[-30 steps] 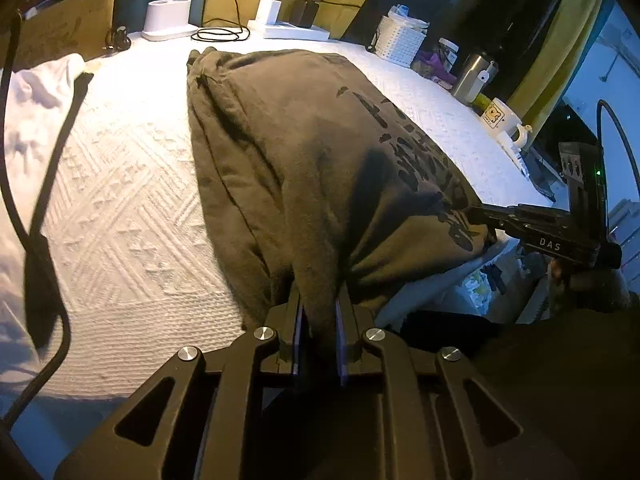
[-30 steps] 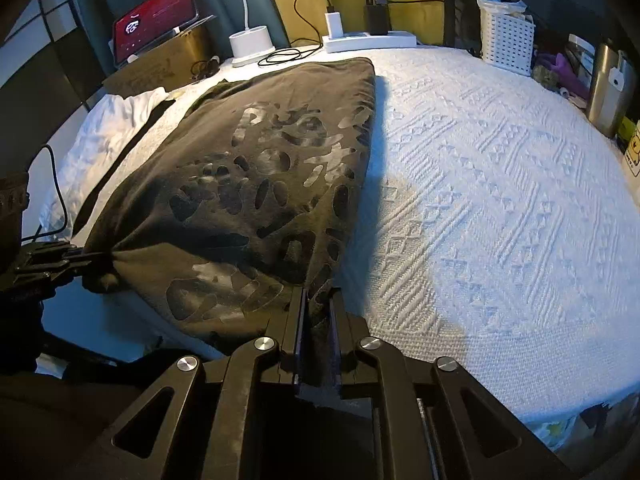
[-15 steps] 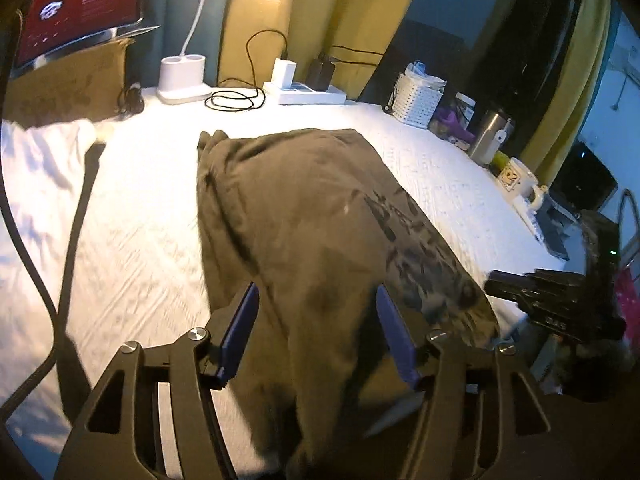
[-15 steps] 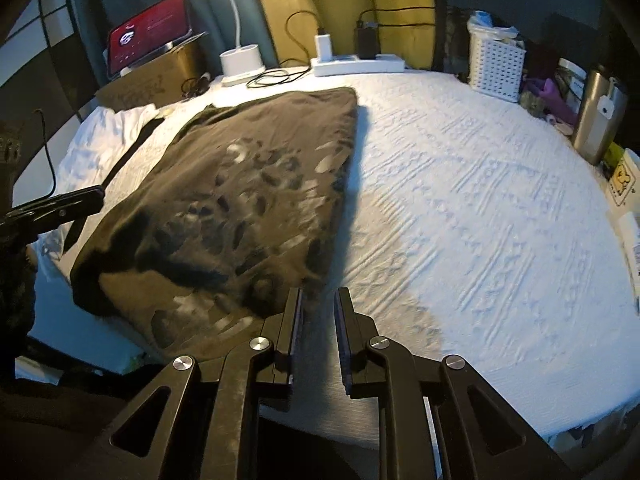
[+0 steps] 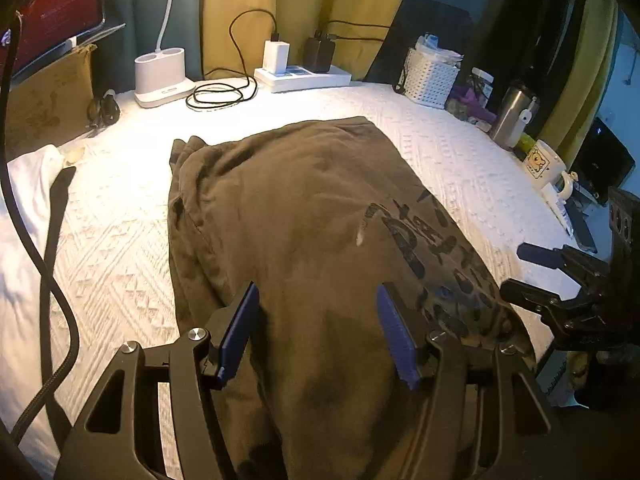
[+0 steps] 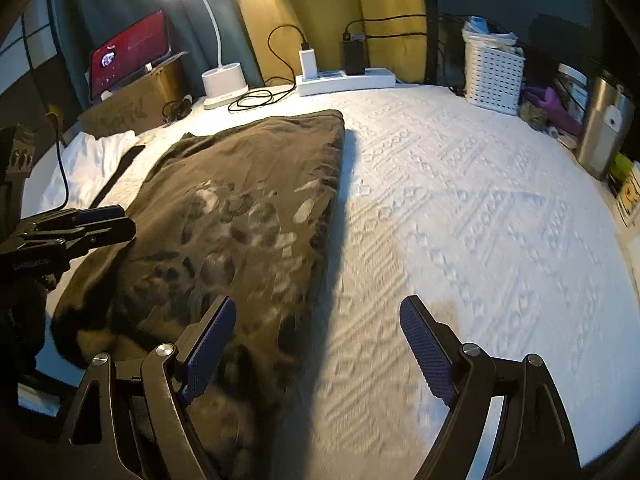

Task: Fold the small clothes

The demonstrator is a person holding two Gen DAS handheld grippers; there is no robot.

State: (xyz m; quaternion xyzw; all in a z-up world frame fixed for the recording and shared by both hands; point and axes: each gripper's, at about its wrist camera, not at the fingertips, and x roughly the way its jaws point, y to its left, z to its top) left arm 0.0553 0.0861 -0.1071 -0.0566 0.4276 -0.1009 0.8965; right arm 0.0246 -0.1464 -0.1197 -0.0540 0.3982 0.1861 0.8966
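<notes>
Both wrist cameras look low from the near edge toward the far curtain. The left view sits close over the brown shirt (image 5: pixel 304 216); the right view looks from its right. Both show the power strip (image 6: pixel 346 78).

Right tongs (image 6: pixel 316 344) gape beside the garment (image 6: pixel 240 216).

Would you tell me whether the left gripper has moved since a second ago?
Yes. The left gripper has opened, let go of the brown shirt and risen; the white power strip now sits lower in its view.
</notes>
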